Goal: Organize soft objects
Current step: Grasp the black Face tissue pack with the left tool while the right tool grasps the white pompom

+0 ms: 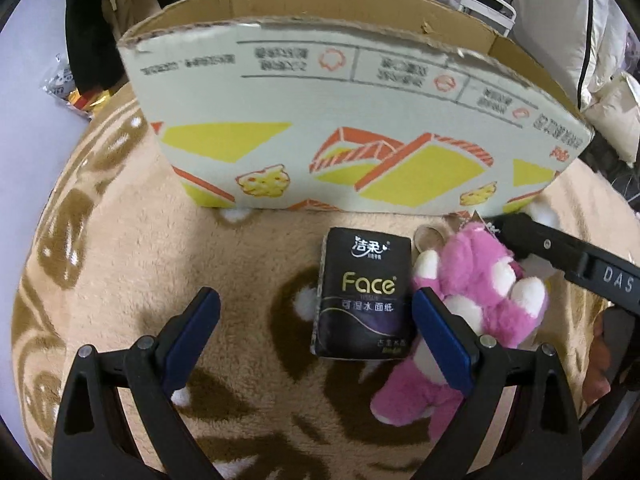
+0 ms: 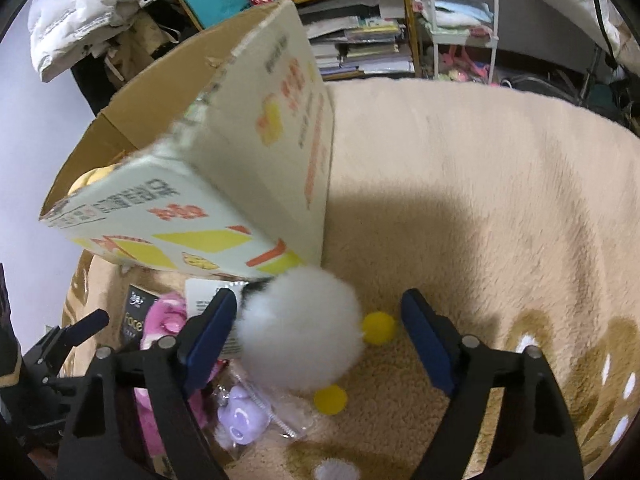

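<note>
A black tissue pack [image 1: 363,294] lies on the beige blanket in front of a cardboard box [image 1: 344,128]. A pink plush bear [image 1: 476,304] lies right of it. My left gripper [image 1: 316,312] is open, low over the blanket, its right finger between pack and bear. My right gripper [image 2: 320,320] is open around a white fluffy plush with yellow feet [image 2: 300,330], which touches the left finger. The pack [image 2: 134,316], the bear [image 2: 164,320] and a small purple toy in a clear bag [image 2: 240,420] show at its left. The box [image 2: 224,168] holds something yellow.
The blanket [image 2: 480,200] covers the surface, with brown patterns and white dots. Shelves with books and clutter [image 2: 360,32] stand behind. My right gripper's arm shows at the right of the left wrist view [image 1: 568,256]. Foil wrappers [image 1: 80,96] lie at far left.
</note>
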`<state>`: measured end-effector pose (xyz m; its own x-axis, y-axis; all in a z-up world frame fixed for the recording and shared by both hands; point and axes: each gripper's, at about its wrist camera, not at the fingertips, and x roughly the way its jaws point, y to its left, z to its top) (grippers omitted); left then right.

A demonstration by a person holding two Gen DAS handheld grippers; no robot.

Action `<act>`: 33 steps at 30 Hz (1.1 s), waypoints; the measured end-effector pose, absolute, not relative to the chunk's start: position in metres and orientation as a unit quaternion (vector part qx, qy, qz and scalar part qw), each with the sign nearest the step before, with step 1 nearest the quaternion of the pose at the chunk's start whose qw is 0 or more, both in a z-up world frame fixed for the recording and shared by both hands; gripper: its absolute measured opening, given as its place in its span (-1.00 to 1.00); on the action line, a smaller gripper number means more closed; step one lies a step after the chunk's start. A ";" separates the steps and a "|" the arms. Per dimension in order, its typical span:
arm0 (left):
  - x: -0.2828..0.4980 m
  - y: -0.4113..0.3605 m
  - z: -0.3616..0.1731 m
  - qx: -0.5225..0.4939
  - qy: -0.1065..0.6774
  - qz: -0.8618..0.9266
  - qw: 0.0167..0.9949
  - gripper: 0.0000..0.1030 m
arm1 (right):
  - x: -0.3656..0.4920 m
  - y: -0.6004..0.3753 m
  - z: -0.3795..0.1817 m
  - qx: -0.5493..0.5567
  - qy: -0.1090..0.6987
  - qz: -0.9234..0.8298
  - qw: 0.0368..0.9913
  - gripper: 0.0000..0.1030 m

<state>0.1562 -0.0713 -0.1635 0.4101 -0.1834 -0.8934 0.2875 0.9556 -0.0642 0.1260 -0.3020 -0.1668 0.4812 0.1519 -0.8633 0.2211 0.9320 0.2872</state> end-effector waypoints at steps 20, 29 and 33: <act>0.160 -0.086 -0.176 0.070 0.529 -0.104 0.840 0.85 | 0.130 -0.291 -0.173 0.154 0.523 -0.004 0.838 0.40; 0.150 -0.098 -0.166 0.086 0.511 -0.116 0.847 0.67 | 0.134 -0.289 -0.172 0.148 0.531 -0.007 0.834 0.35; 0.147 -0.097 -0.166 0.073 0.508 -0.127 0.849 0.55 | 0.135 -0.285 -0.170 0.149 0.540 0.002 0.828 0.11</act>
